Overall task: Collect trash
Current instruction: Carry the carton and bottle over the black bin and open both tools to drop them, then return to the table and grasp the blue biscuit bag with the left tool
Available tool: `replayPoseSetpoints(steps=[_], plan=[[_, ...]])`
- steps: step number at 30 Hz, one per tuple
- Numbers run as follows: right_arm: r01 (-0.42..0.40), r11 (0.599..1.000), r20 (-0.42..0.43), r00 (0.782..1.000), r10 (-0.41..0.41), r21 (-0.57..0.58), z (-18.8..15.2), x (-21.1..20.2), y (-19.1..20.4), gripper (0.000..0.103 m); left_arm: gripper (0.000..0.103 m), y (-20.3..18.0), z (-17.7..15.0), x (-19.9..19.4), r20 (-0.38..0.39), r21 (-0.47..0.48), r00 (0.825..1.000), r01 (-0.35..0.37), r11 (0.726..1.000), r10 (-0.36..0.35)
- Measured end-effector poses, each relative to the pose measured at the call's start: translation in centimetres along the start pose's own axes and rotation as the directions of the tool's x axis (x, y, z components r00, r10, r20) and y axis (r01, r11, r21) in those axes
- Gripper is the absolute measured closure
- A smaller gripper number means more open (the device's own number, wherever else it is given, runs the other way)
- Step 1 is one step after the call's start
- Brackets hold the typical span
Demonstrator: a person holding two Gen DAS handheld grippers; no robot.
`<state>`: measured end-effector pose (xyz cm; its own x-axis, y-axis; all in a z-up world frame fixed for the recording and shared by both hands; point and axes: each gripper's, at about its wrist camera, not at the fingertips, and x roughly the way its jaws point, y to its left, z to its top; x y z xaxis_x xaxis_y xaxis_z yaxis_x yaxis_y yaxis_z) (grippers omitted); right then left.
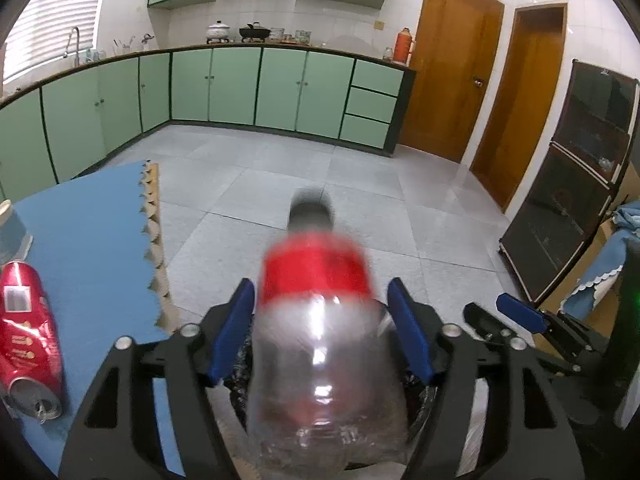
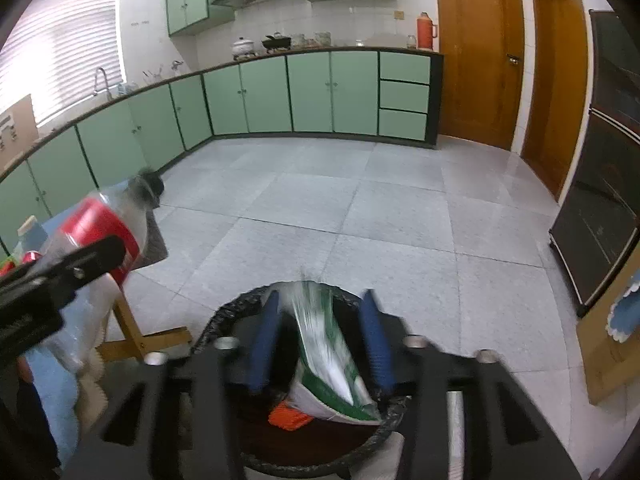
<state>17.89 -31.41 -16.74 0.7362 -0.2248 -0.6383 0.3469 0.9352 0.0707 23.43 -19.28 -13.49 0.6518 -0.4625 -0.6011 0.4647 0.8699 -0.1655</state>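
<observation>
A clear plastic bottle [image 1: 316, 280] with a red label and black cap lies blurred between the blue pads of my left gripper [image 1: 320, 288], with a gap showing on the right side; the jaws stand open. The right wrist view shows this bottle [image 2: 96, 224] at the left, above the table edge. My right gripper [image 2: 320, 296] is open over a bin with a black liner [image 2: 224, 316]. A blurred green-and-white wrapper [image 2: 328, 352] hangs loose between its pads, its lower end inside the bin. An orange scrap [image 2: 290, 416] lies in the bin. A crushed red can [image 1: 28, 332] lies on the blue table mat [image 1: 92, 240].
A pale container [image 1: 12, 228] stands at the mat's left edge. The table's wooden leg [image 2: 132, 328] is just left of the bin. Green cabinets [image 1: 280, 88] line the far walls, and a dark cabinet [image 1: 572, 184] stands at the right. Grey tiled floor [image 2: 360, 208] lies between.
</observation>
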Motion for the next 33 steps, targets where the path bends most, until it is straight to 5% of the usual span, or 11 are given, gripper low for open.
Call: replayPoseSetpoints(steps=[11,18,24,28,33], plan=[[0.035,0.999,0.021,0.999,-0.036,0.029,-0.3,-1.7,-0.4,0.038,0.024,0.3,1.2,-2.3,0.052,-0.018,0.998,0.024,1.000,-0.023],[-0.040,0.999,0.097,0.994,0.041,-0.004,0.3,-5.0,3.1,0.017,0.019,3.9,0.6,-7.9,0.130,-0.043,0.987,-0.090,0.995,0.094],[-0.152,0.986,0.138,0.977,0.161,-0.071,0.4,-6.9,8.5,0.012,0.018,8.8,-1.1,-13.6,0.173,-0.082,0.948,-0.257,0.963,0.267],[-0.210,0.969,0.151,0.961,0.230,-0.133,-0.3,-7.6,12.4,0.012,0.018,12.5,-2.9,-17.4,0.186,-0.131,0.896,-0.385,0.914,0.404],[-0.279,0.942,0.146,0.940,0.308,-0.187,-1.3,-8.1,16.7,0.012,0.018,16.4,-5.1,-20.3,0.148,-0.185,0.852,-0.476,0.860,0.503]])
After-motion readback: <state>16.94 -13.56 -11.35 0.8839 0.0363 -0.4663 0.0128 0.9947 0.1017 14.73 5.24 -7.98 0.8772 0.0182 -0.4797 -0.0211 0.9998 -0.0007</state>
